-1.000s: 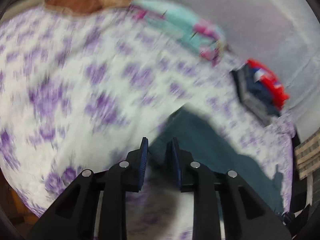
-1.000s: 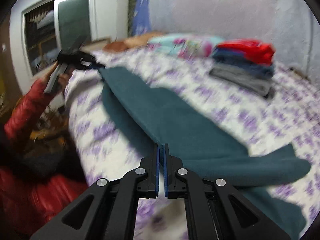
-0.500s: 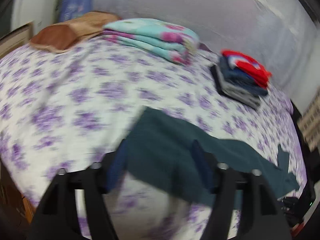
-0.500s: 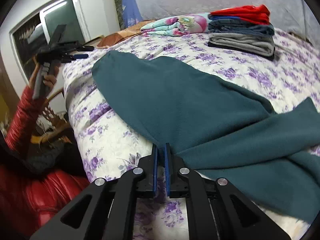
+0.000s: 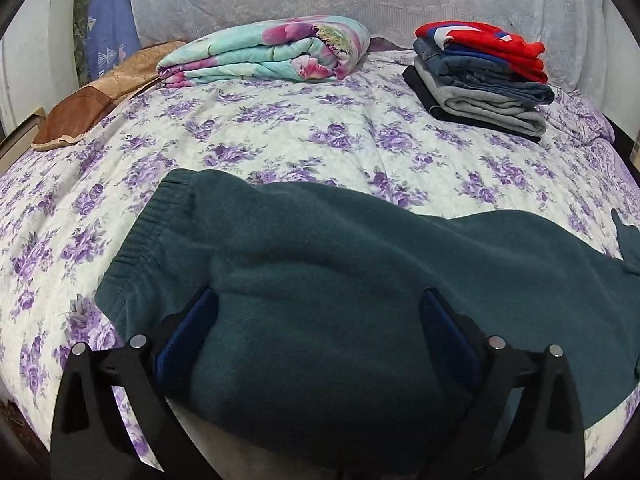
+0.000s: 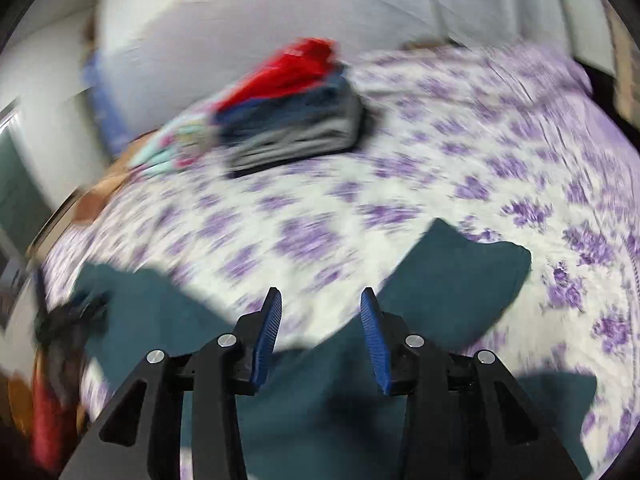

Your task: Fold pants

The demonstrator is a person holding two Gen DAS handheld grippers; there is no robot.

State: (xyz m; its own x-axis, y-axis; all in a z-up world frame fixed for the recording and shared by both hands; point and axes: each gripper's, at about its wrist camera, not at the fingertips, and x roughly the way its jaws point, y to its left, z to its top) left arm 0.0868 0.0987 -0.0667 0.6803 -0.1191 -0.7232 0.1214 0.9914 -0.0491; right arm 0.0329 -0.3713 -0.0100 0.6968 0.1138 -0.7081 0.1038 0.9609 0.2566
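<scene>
Dark teal pants (image 5: 340,280) lie spread across the near edge of a bed, waistband at the left, legs running right. My left gripper (image 5: 318,320) is wide open and empty, hovering over the seat of the pants. In the blurred right wrist view the pants (image 6: 452,280) show a leg end on the bedspread at the right and more cloth at the left. My right gripper (image 6: 320,320) is open and empty above the leg part.
The bed (image 5: 280,132) has a white cover with purple flowers. A folded floral blanket (image 5: 272,52) and a stack of folded clothes (image 5: 480,76) lie at the back. A brown pillow (image 5: 92,100) is at the far left. The person's red sleeve (image 6: 48,412) is at the left.
Both grippers have opened and let go of the pants, which now lie flat on the bed. The left gripper swung to face the headboard; the right gripper is turning right.
</scene>
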